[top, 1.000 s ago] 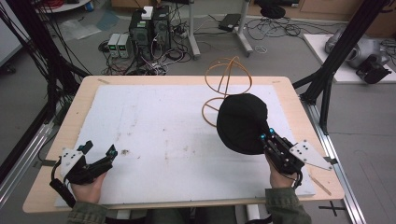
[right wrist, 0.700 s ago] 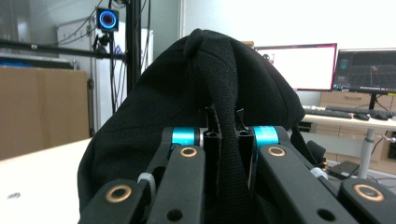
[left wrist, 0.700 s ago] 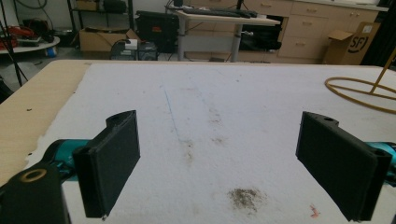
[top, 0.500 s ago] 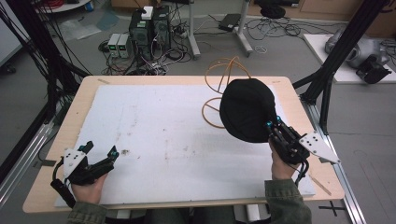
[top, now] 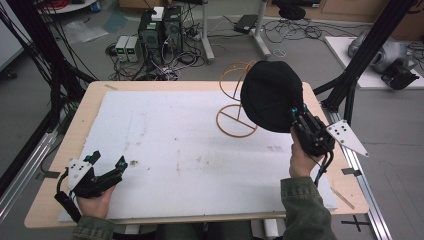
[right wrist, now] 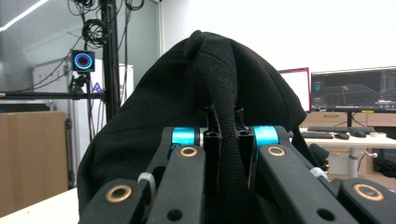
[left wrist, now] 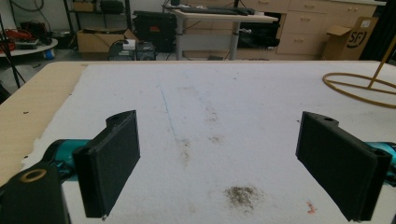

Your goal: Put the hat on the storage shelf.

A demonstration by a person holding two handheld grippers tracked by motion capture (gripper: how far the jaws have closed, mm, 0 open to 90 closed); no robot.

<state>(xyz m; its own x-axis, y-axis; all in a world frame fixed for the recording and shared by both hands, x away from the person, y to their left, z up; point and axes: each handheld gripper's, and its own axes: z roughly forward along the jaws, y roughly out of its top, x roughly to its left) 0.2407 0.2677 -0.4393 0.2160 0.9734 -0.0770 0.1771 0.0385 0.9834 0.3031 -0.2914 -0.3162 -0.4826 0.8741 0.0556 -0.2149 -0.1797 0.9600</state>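
High view: right gripper (top: 295, 116) clamps hat (top: 272, 97) by its edge, aloft beside wire stand (top: 235, 102) | left gripper (top: 107, 165) wide, empty, resting on table (top: 60, 165) | step, judged: carrying hat to stand | next: centre the hat's opening over stand top, lower, release.

- The soft black fabric cap (top: 271, 95) covers the top of the thin golden wire stand (top: 235, 112) in the high view; how the two meet cannot be told.
- In the left gripper view, the wire stand's ring (left wrist: 362, 86) is cut off at the right edge.
- In the right gripper view, the cap (right wrist: 196, 112) hides the table beyond.
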